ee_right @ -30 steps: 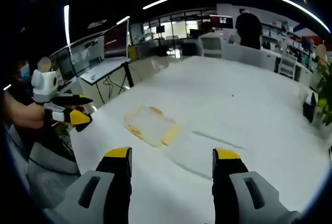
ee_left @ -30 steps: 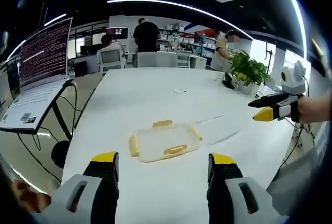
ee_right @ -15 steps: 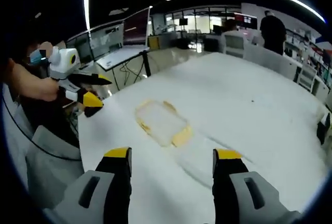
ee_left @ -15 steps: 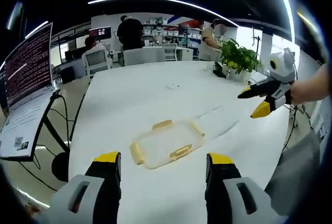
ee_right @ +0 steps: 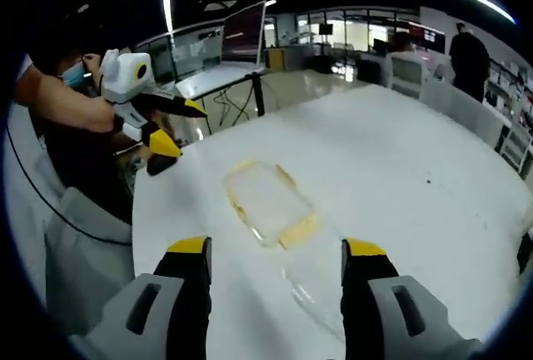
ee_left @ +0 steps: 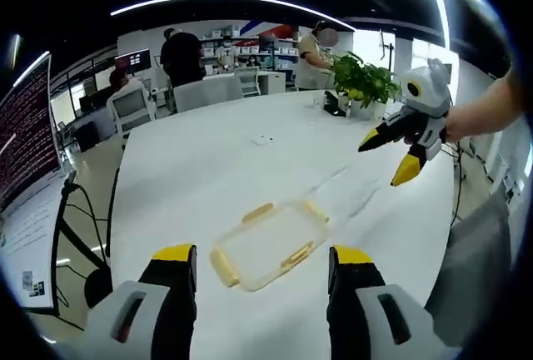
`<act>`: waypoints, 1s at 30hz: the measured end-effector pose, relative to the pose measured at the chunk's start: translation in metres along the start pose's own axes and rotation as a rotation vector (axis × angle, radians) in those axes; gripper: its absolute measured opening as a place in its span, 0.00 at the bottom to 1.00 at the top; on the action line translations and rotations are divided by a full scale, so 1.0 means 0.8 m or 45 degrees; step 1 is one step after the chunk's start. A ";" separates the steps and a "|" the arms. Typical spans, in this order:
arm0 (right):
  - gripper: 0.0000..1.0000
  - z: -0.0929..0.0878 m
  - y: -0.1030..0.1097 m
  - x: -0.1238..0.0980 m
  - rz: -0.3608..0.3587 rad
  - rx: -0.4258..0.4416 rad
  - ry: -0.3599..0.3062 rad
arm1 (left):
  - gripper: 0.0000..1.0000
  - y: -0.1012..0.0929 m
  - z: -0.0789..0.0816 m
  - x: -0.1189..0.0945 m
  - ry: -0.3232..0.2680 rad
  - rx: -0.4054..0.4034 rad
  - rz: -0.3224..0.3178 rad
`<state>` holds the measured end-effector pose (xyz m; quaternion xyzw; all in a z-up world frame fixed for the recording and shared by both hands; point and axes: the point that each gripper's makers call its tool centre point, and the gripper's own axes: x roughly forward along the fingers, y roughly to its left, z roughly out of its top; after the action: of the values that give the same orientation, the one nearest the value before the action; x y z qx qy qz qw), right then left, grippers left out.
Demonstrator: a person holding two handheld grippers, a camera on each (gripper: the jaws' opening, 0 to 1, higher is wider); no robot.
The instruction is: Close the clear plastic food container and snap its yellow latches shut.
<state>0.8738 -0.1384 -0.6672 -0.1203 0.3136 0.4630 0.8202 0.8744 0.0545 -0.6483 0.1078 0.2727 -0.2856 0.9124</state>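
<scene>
Both grippers hover above a white table (ee_left: 191, 168) with jaws spread and nothing between them, neither touching the clear plastic food container (ee_left: 271, 243) that lies flat on the tabletop. In the left gripper view, the left gripper (ee_left: 258, 264) has the container just ahead of and between its yellow tips, while the right gripper (ee_left: 398, 153) hangs in the air farther off to the right, jaws parted. In the right gripper view, the right gripper (ee_right: 279, 256) looks down on the container (ee_right: 265, 202) just beyond its tips, with the left gripper (ee_right: 162, 131) raised to the left, near the table edge.

The approach likely calls for both tools to descend squarely, one steadying the container while the other presses a yellow latch (ee_left: 297, 254) down along the rim. The container is shallow, rectangular and transparent, with yellow latches on its sides; whether its lid is fully seated cannot be told.
</scene>
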 end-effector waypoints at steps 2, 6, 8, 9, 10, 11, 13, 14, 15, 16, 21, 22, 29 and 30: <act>0.60 0.001 0.001 0.004 0.026 -0.026 0.014 | 0.59 0.000 0.001 0.003 0.004 0.010 -0.021; 0.59 0.009 0.000 0.011 0.060 -0.077 0.021 | 0.58 0.000 0.002 0.010 0.026 0.027 -0.063; 0.59 0.012 -0.002 0.015 0.073 -0.106 0.025 | 0.57 0.001 0.003 0.011 0.032 0.031 -0.073; 0.59 0.014 -0.003 0.016 0.074 -0.126 0.029 | 0.58 0.001 0.003 0.012 0.033 0.043 -0.080; 0.59 0.015 -0.004 0.019 0.083 -0.149 0.036 | 0.58 0.002 0.003 0.014 0.039 0.051 -0.087; 0.59 0.015 -0.004 0.021 0.092 -0.159 0.043 | 0.58 0.004 0.002 0.016 0.049 0.058 -0.094; 0.59 0.016 -0.005 0.026 0.108 -0.173 0.047 | 0.58 0.006 0.002 0.018 0.058 0.065 -0.109; 0.59 0.017 -0.006 0.029 0.120 -0.184 0.053 | 0.58 0.007 0.001 0.020 0.065 0.077 -0.125; 0.58 0.017 -0.006 0.031 0.125 -0.193 0.059 | 0.58 0.008 0.000 0.022 0.072 0.089 -0.132; 0.58 0.018 -0.007 0.032 0.128 -0.208 0.061 | 0.58 0.011 -0.002 0.024 0.085 0.102 -0.143; 0.58 0.022 -0.009 0.040 0.166 -0.262 0.074 | 0.58 0.013 -0.005 0.031 0.115 0.161 -0.210; 0.58 0.022 -0.009 0.042 0.183 -0.266 0.080 | 0.58 0.013 -0.004 0.032 0.119 0.191 -0.226; 0.58 0.014 -0.016 0.054 0.245 -0.325 0.150 | 0.60 0.001 0.000 0.041 0.159 0.328 -0.377; 0.58 0.013 -0.019 0.057 0.253 -0.332 0.160 | 0.60 -0.001 -0.002 0.042 0.169 0.354 -0.395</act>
<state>0.9076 -0.1102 -0.6889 -0.2227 0.3119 0.5701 0.7267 0.8967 0.0387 -0.6685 0.2079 0.3036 -0.4496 0.8139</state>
